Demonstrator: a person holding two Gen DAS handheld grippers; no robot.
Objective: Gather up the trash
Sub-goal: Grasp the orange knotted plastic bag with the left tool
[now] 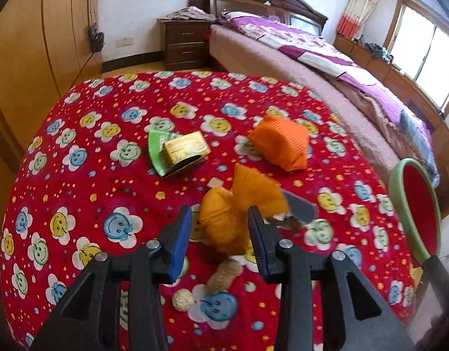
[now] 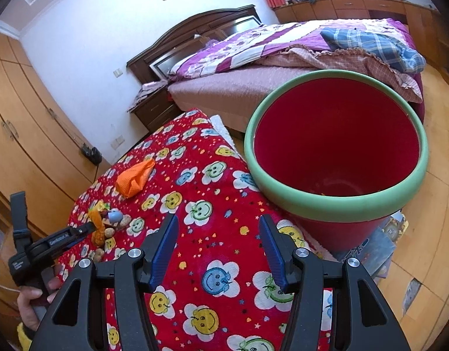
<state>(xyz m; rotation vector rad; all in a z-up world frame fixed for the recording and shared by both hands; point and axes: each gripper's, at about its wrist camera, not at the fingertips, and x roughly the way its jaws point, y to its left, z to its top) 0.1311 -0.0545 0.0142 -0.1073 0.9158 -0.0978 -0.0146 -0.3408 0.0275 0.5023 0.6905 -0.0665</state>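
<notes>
Your left gripper hovers low over the red smiley-print tabletop, its fingers spread apart on either side of a yellow-orange wrapper that sits between them; whether either finger touches it cannot be told. Just beyond the wrapper lies a small grey-blue scrap, blurred, and below the gripper 2 peanut shells rest on the cloth. Farther out, a yellow box sits on a green packet, with an orange wrapper to its right. Your right gripper is held above the near part of the tabletop, fingers wide apart and holding nothing. Just ahead of it and to the right stands the red bin with a green rim, at the tabletop's edge, mouth tilted toward the camera. A bed with purple covers fills the room behind.
</notes>
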